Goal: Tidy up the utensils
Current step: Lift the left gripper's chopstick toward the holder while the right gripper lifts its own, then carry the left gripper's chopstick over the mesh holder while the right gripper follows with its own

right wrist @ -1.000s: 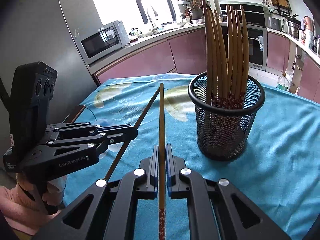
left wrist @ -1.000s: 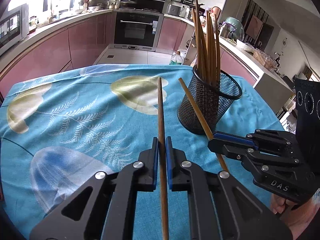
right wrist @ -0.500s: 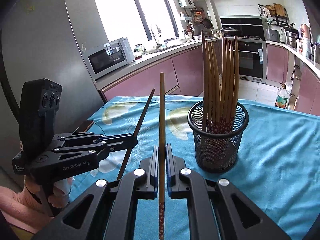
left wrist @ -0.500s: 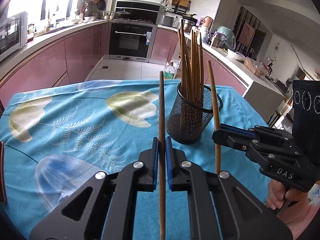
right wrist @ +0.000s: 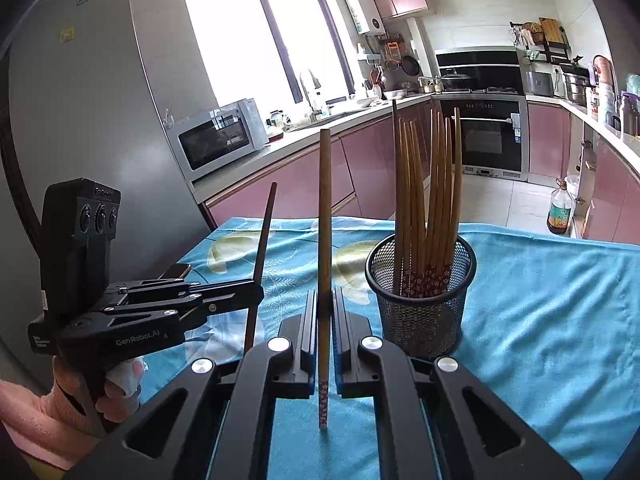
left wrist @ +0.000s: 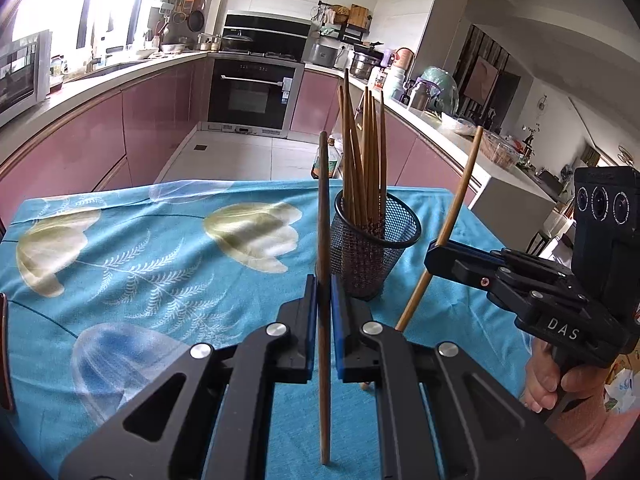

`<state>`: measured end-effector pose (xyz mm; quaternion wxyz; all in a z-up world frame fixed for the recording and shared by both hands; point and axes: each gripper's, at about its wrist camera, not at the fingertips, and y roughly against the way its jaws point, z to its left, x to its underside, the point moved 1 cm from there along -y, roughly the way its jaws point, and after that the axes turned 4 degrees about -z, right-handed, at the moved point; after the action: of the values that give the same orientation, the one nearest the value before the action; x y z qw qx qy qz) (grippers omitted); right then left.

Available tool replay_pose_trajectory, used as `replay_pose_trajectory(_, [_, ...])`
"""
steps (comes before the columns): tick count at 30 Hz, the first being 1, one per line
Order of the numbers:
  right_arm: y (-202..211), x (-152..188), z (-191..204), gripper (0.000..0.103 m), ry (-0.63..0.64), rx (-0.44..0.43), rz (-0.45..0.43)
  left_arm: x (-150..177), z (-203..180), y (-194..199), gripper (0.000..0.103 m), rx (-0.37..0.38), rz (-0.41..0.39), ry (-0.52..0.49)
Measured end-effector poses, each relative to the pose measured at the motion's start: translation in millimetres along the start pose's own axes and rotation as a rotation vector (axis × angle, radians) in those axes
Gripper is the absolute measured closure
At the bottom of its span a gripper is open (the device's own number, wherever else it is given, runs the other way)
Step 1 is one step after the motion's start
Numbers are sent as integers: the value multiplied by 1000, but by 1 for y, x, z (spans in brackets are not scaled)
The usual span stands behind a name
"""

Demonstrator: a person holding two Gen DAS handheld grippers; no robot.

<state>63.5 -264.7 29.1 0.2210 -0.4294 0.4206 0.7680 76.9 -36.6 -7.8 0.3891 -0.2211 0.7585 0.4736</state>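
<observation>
A black mesh cup (left wrist: 374, 258) (right wrist: 420, 312) stands on the blue flowered tablecloth and holds several wooden chopsticks (left wrist: 362, 164) upright. My left gripper (left wrist: 324, 292) is shut on a dark brown chopstick (left wrist: 323, 208), held nearly upright just left of the cup; it also shows in the right wrist view (right wrist: 256, 292) with its chopstick (right wrist: 262, 248). My right gripper (right wrist: 325, 304) is shut on a lighter chopstick (right wrist: 325, 216) with a flowered end, upright and left of the cup. In the left wrist view that gripper (left wrist: 434, 250) sits right of the cup with its chopstick (left wrist: 460, 200) tilted.
The table (left wrist: 120, 264) is covered by the blue cloth; its far edge faces a kitchen with pink cabinets and an oven. A dark phone (right wrist: 176, 271) lies at the table's left edge. A bottle (right wrist: 559, 210) stands on the floor beyond the table.
Both grippers have lifted and drawn back from the cup, tipping their chopsticks from nearly flat to nearly upright. The cup looks smaller and farther away.
</observation>
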Motion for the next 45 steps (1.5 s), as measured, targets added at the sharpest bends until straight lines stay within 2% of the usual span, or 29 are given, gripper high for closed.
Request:
replay_pose_trajectory(26, [23, -22, 1, 97, 25, 28, -93, -25, -7, 22, 96, 69, -84, 2])
replay_pose_trajectory(45, [33, -33, 4, 97, 58, 57, -127, -38, -12, 21, 96, 63, -109, -18])
